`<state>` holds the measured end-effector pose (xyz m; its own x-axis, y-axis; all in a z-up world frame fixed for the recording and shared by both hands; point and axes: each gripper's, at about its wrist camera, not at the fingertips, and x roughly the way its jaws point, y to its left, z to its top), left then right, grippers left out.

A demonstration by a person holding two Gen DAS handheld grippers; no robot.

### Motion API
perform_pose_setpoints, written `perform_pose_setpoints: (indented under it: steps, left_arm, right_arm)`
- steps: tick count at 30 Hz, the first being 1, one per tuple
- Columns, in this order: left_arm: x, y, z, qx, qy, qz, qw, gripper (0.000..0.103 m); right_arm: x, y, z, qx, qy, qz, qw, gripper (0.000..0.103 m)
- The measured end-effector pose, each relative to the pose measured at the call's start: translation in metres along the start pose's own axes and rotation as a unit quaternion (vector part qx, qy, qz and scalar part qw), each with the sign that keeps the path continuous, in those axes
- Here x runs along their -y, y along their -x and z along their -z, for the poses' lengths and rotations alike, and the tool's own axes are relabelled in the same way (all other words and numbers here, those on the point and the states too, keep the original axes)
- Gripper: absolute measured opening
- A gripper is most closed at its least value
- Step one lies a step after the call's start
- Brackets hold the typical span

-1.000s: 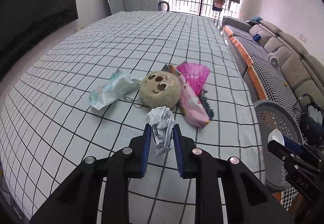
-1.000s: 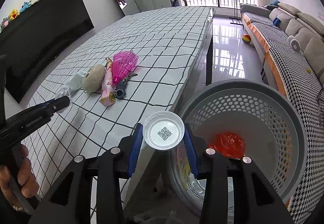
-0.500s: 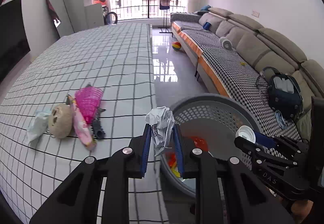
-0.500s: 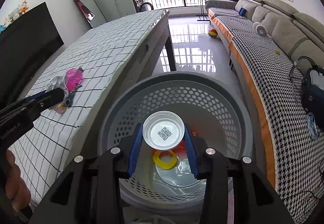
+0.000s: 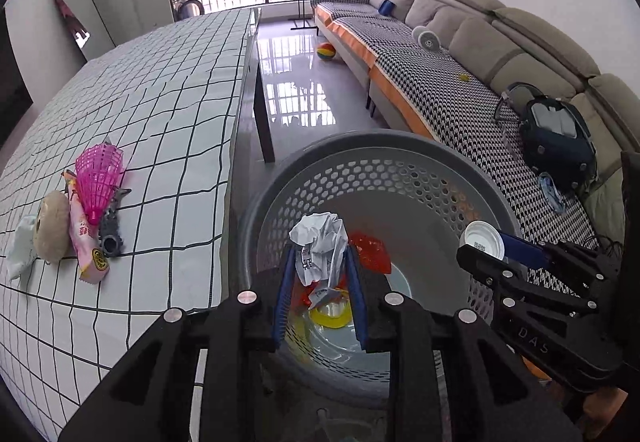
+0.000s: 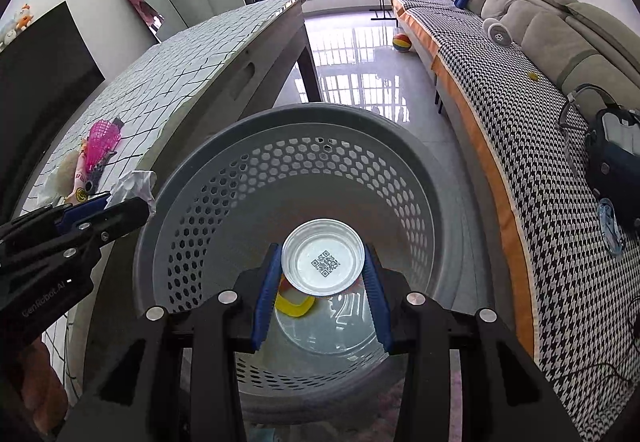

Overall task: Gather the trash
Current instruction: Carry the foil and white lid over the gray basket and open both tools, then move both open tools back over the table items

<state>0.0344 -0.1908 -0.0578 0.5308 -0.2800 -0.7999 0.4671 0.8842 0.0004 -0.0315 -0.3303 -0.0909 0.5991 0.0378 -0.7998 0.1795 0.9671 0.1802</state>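
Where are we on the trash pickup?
Some trash already lies in the grey basket: red wrapper, yellow ring. In hand over it: crumpled paper between the left gripper's just-opening jaws, foil cup clamped in the right gripper. Left: pile on the table, including pink snack packet.

Basket (image 5: 384, 150): grey, walls pierced in a honeycomb pattern. Inside it, a red wrapper (image 5: 370, 248) and a yellow ring (image 5: 334, 316).
Crumpled paper (image 5: 320, 246): white with grey print.
Lid (image 6: 323, 262): silvery white, black square code at centre.
Left gripper (image 5: 320, 306) and right gripper (image 6: 322, 298): black bodies, blue pads, silver screws.
Surface (image 5: 168, 102): white cloth, black grid lines.
On it: pink mesh shuttlecock (image 5: 98, 178), tan round plush toy (image 5: 50, 226), pink snack packet (image 5: 86, 246), dark grey toothed piece (image 5: 110, 234).
Sofa (image 5: 460, 74): beige cushions, black-and-white houndstooth cover, orange edge.
Ball (image 5: 326, 51) on floor: red, yellow, blue stripes.
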Motion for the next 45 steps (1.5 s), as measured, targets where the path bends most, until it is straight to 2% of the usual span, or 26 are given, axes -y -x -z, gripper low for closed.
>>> perform_pose_setpoints:
  steps: [2,4,11,24,36,39,45]
  left_arm:
    - [0.001,0.0,0.0,0.001,0.001,-0.008,1.0,0.042]
    - [-0.001,0.001,-0.001,0.004,0.005,-0.011,0.9999,0.057]
    - [-0.006,0.006,-0.001,0.006,0.007,-0.015,0.9998,0.058]
    - [-0.017,0.017,0.003,0.02,0.027,-0.015,0.9993,0.076]
    - [-0.034,0.035,0.005,0.042,0.048,-0.023,0.9977,0.088]
    - [-0.043,0.041,0.005,0.051,0.056,-0.023,0.9969,0.095]
    - [-0.064,0.051,0.004,0.062,0.076,-0.032,0.9947,0.097]
  right_arm:
    - [0.001,0.001,0.0,0.002,-0.001,0.001,1.0,0.045]
    - [0.002,0.003,0.0,0.008,-0.002,0.003,1.0,0.057]
    - [0.003,0.008,-0.002,0.015,-0.007,0.004,1.0,0.059]
    - [-0.004,0.014,-0.001,0.021,-0.003,0.003,1.0,0.059]
    - [-0.022,0.017,-0.003,0.024,0.009,0.0,1.0,0.06]
    - [-0.029,0.017,-0.005,0.025,0.014,-0.005,1.0,0.06]
    - [-0.05,0.02,-0.012,0.035,0.033,-0.013,0.999,0.064]
